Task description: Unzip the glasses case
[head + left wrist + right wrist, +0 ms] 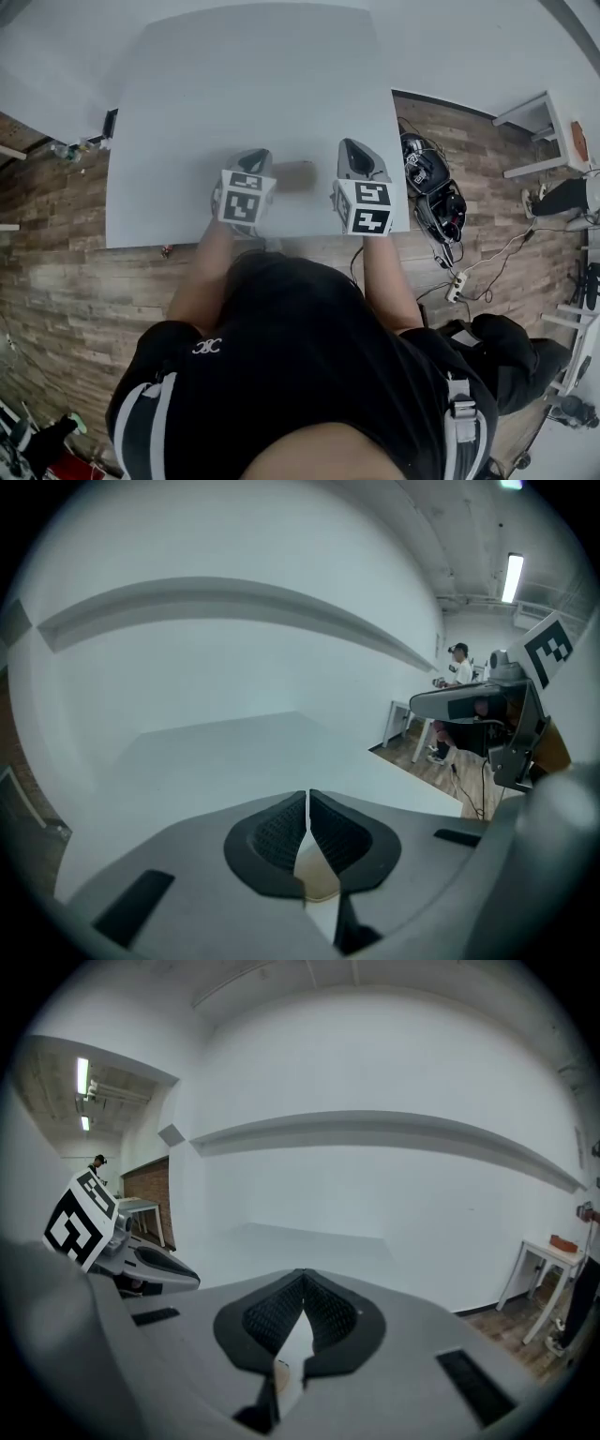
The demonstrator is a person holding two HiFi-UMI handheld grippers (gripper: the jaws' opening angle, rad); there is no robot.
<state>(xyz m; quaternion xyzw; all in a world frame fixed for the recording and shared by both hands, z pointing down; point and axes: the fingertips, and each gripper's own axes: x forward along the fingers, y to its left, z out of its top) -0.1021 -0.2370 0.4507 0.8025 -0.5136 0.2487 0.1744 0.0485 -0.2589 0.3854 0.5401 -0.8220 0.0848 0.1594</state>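
At centre frame, we held the left gripper [260, 157] and right gripper [351, 148] fully closed and empty either side of the glasses case [296, 175], apparently staged to unzip it.

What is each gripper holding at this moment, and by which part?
Nothing is held. The left gripper and the right gripper each have their jaws closed together, nothing between them, above the white table.

A glasses case [295, 175] is set by the tabletop's [253, 84] near edge, between the left claw [257, 157] and the right claw [353, 150].
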